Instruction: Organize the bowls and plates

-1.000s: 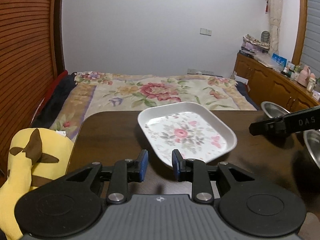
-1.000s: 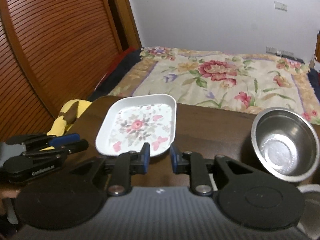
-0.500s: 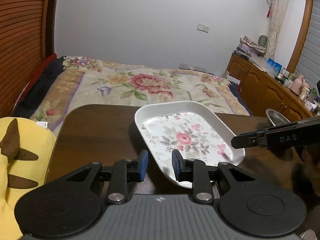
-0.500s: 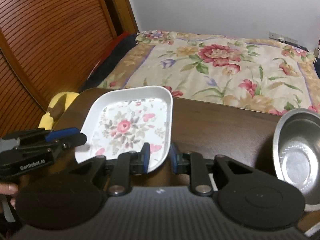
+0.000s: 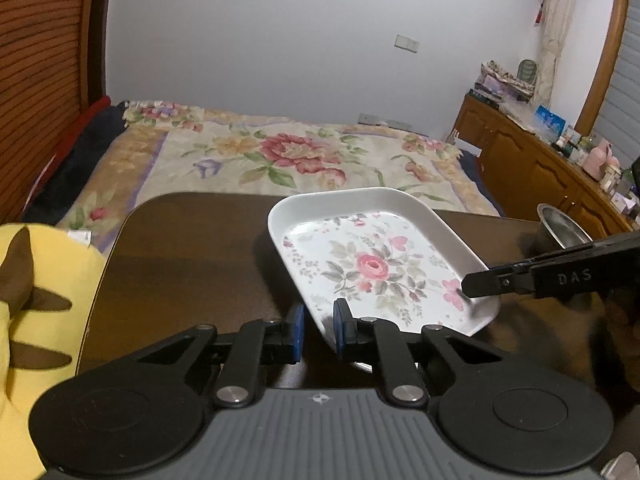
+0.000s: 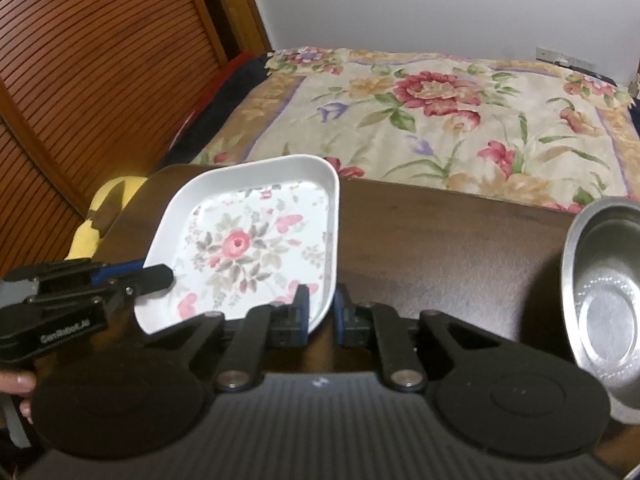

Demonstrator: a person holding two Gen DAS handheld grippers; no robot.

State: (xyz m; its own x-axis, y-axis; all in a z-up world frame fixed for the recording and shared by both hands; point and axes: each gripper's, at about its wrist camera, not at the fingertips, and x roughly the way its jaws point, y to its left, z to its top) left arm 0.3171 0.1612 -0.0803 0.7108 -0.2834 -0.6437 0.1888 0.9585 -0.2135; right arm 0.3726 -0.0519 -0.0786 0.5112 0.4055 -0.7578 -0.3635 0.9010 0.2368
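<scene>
A white rectangular plate with a pink rose pattern (image 5: 380, 264) lies on the dark wooden table (image 5: 192, 256); it also shows in the right wrist view (image 6: 256, 244). My left gripper (image 5: 318, 332) is open, its jaws straddling the plate's near-left rim. My right gripper (image 6: 321, 316) is open, its jaws straddling the plate's near-right corner rim. A steel bowl (image 6: 604, 280) sits at the table's right side, and it shows at the far right of the left wrist view (image 5: 560, 228). Each gripper shows in the other's view, the right one (image 5: 532, 280) and the left one (image 6: 100, 284).
A yellow plush toy (image 5: 32, 312) lies off the table's left edge. A bed with a floral cover (image 5: 288, 156) stands beyond the table. A wooden cabinet with clutter (image 5: 552, 168) runs along the right wall. A slatted wooden door (image 6: 92, 60) is at the left.
Both grippers have moved forward to the plate, and their jaws now straddle its rim on the left and right. The plate looks much nearer in both views. Both grippers stay open.
</scene>
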